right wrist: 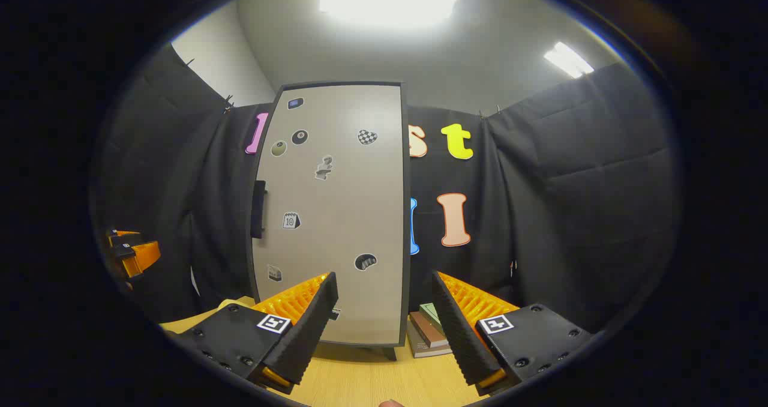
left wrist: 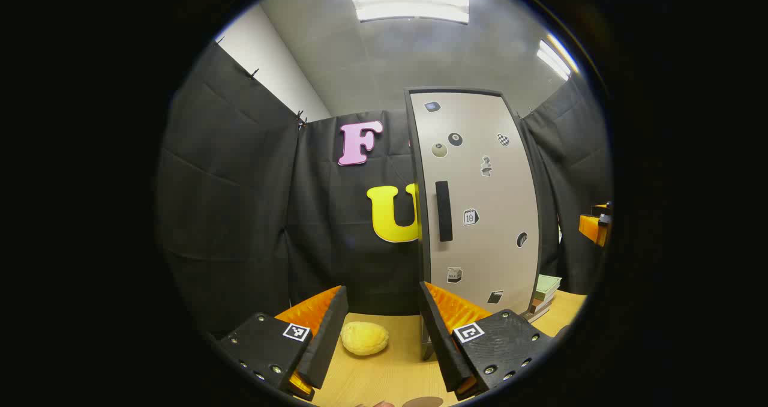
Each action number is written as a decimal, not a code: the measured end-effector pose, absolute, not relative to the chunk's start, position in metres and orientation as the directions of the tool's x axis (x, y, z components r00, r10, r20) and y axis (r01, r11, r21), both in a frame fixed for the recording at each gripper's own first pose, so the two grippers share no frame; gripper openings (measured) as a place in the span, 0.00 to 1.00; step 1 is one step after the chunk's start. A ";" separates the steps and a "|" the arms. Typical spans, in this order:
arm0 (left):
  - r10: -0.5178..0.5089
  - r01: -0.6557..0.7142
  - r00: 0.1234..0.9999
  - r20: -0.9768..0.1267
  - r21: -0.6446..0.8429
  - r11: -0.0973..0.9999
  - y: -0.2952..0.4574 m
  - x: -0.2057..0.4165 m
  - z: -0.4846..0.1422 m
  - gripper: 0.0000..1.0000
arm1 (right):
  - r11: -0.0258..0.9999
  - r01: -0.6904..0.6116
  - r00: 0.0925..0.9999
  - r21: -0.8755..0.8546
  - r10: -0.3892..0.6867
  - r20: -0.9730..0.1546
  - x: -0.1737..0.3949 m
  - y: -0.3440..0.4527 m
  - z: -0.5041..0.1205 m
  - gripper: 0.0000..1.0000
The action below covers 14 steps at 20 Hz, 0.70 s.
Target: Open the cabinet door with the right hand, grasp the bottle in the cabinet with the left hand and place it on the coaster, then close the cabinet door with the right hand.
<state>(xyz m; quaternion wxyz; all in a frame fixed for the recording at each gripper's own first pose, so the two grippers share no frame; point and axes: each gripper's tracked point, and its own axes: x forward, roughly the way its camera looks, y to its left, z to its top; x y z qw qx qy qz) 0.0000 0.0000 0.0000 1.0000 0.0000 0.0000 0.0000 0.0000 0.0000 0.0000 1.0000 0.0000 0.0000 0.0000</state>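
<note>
Hovering with jaws spread and empty, right gripper (right wrist: 384, 329) faces the shut cabinet door (right wrist: 333, 215); handle (right wrist: 258, 209) sits at its left edge. Left gripper (left wrist: 381, 335) likewise agape. Bottle unseen, presumably inside. Risk: fingers slipping off the slim handle.

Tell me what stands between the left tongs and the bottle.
The shut cabinet door does: it faces the open left tongs, its handle untouched. The bottle behind it is hidden. The right tongs hang open before the door too.

Left gripper view: low over the table (left wrist: 390, 374), facing the cabinet door (left wrist: 480, 209) from its handle side. Right gripper view: nearer, square to the same door (right wrist: 336, 215). Shared: door, table.
</note>
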 end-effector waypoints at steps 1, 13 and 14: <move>0.000 0.000 1.000 0.001 0.001 1.000 0.000 0.001 0.001 0.67 | 1.000 -0.001 1.000 0.000 0.001 -0.003 0.001 0.001 0.000 0.98; -0.014 0.014 1.000 0.004 0.013 1.000 -0.002 0.003 0.000 0.69 | 1.000 -0.007 1.000 0.013 0.007 -0.013 0.007 0.004 -0.003 0.98; -0.014 0.014 1.000 0.005 0.015 1.000 -0.001 0.004 0.000 0.69 | 1.000 -0.008 1.000 0.014 0.009 -0.013 0.008 0.006 -0.003 0.98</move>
